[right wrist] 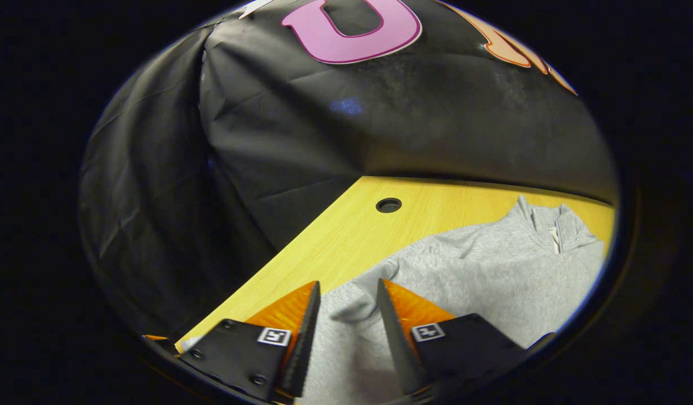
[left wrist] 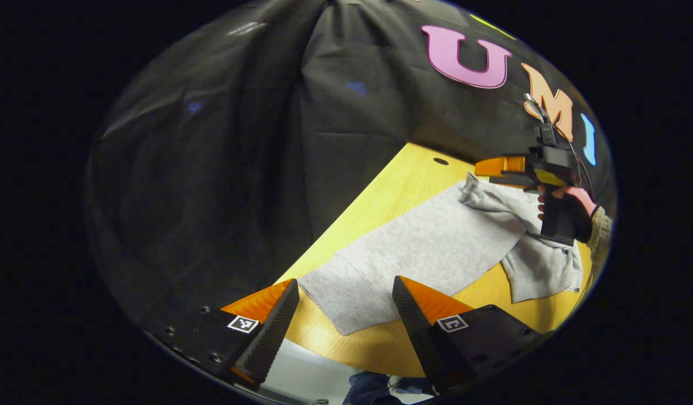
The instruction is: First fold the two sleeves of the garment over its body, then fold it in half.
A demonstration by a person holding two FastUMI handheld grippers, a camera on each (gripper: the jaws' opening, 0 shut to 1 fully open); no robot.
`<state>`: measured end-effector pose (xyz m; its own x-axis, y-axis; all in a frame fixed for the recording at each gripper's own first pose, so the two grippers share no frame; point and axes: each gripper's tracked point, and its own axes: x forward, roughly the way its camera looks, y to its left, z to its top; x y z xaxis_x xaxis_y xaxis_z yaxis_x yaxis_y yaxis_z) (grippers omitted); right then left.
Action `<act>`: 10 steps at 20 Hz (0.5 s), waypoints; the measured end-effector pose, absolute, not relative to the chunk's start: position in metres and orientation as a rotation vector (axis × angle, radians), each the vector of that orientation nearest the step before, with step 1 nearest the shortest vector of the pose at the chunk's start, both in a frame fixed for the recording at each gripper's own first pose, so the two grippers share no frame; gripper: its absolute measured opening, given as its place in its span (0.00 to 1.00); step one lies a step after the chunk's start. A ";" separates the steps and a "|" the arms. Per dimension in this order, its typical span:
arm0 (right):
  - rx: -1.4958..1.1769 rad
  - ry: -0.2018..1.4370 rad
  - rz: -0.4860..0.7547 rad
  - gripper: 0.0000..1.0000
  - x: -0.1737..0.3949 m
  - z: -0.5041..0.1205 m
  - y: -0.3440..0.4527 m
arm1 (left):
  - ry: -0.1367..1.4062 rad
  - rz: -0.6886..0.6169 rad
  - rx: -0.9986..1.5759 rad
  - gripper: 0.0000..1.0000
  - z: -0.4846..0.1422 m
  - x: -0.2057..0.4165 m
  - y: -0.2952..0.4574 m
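Nearest in the left gripper view, the left gripper (left wrist: 345, 298) has its two fingers spread wide apart, with nothing between them; they hang above the near hem end of the grey garment (left wrist: 431, 247) and the front edge of the wooden table (left wrist: 380, 349). That garment, a grey sweatshirt, lies flat along the yellow tabletop, its body running away from the camera toward the far right. At that far end the cloth is bunched and lifted in folds, and one sleeve (left wrist: 540, 273) lies crumpled beside the body toward the table's edge. Over the bunched part the right gripper (left wrist: 495, 167) is seen from the side, held by a person's hand (left wrist: 571, 197); its fingers sit right at the raised cloth, though from here I cannot tell whether they touch it.

From the right gripper view, the right gripper's fingers (right wrist: 307, 315) stand partly open, a moderate gap between them, and a raised fold of grey cloth shows in that gap; whether both fingers press on it cannot be told. Farther off lies the collar (right wrist: 552, 225) with its short zip, flat on the table, and a round hole (right wrist: 388, 205) is cut in the tabletop well apart from the garment. No container stands on the table
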<state>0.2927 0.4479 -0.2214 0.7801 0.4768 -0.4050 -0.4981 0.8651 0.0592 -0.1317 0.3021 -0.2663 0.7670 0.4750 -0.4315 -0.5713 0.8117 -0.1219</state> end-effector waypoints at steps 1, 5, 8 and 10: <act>-0.068 0.421 0.519 0.82 0.291 -0.222 0.448 | 0.408 0.573 -0.249 0.98 -0.269 -0.134 0.301; -0.099 0.413 0.496 0.97 0.283 -0.218 0.427 | 0.439 0.556 -0.223 0.98 -0.277 -0.128 0.301; -0.114 0.400 0.473 0.97 0.284 -0.208 0.406 | 0.450 0.564 -0.207 0.93 -0.281 -0.124 0.300; -0.124 0.382 0.456 0.99 0.285 -0.198 0.394 | 0.448 0.567 -0.198 0.91 -0.279 -0.127 0.297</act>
<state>0.2851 0.3935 -0.1982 0.8286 0.4052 -0.3862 -0.4512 0.8918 -0.0323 -0.1265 0.2967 -0.2794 0.7512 0.4730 -0.4604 -0.5575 0.8281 -0.0587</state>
